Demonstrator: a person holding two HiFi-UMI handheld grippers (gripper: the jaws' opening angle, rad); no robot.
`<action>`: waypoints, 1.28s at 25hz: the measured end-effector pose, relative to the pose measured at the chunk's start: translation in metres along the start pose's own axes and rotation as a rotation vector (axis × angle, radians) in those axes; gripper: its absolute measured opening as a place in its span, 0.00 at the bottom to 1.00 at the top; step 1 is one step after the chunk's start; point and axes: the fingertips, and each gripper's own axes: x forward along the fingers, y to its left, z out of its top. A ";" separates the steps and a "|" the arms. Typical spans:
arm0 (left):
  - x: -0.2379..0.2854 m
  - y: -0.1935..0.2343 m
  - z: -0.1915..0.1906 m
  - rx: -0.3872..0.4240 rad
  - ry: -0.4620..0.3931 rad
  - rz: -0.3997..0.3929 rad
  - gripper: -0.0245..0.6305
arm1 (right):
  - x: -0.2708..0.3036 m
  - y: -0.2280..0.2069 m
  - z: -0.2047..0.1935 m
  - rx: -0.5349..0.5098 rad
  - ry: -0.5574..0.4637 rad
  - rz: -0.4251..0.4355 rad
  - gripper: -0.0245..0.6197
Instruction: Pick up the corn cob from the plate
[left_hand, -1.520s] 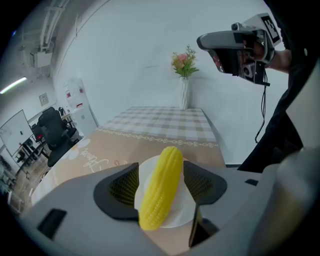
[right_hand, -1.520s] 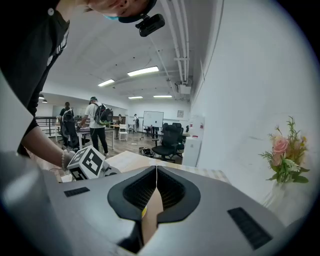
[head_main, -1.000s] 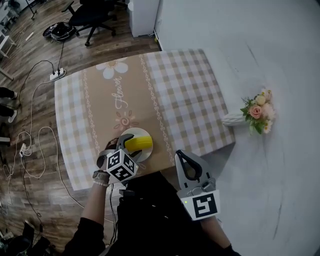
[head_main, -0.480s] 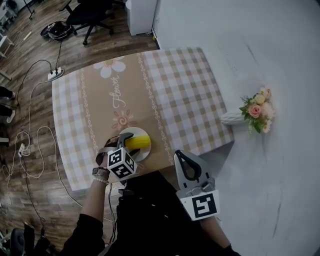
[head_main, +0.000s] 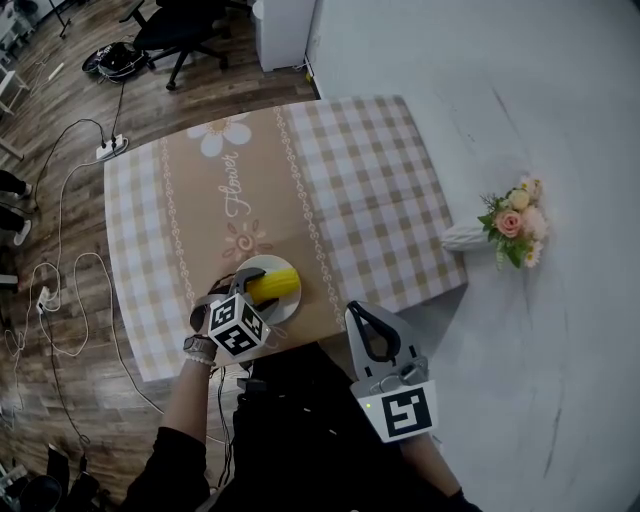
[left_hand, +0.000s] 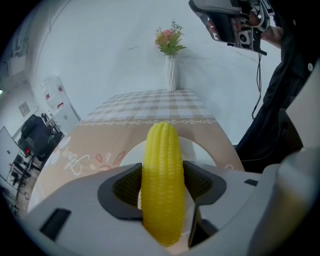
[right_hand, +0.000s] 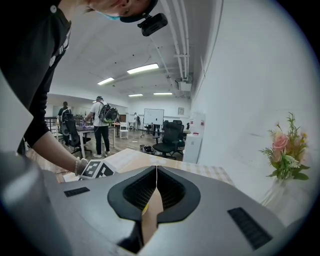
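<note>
Left gripper (left_hand: 161, 185) nudged forward, clamping ribbed, glossy yellow corn cob (left_hand: 162, 147).

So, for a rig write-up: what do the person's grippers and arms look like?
The left gripper and right gripper are grey plastic with dark ribbed pads; each carries a white cube with black square markers. The person wears black sleeves and a band on the left wrist.

Left tongs (head_main: 255, 284): grey, black ribbed pads, marker cube.
Right tongs (head_main: 364, 314): same, green light.
Clothing: black top (head_main: 290, 430), beaded wristband (head_main: 197, 345).
</note>
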 end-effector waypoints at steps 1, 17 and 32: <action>0.000 -0.001 0.000 0.003 0.003 0.002 0.43 | -0.001 -0.001 -0.001 0.000 0.002 -0.001 0.10; -0.004 0.004 0.001 -0.109 0.044 0.056 0.42 | -0.001 0.004 -0.002 -0.010 0.004 0.031 0.10; -0.041 0.011 0.021 -0.240 -0.080 0.112 0.42 | 0.011 0.015 0.012 -0.058 -0.029 0.096 0.10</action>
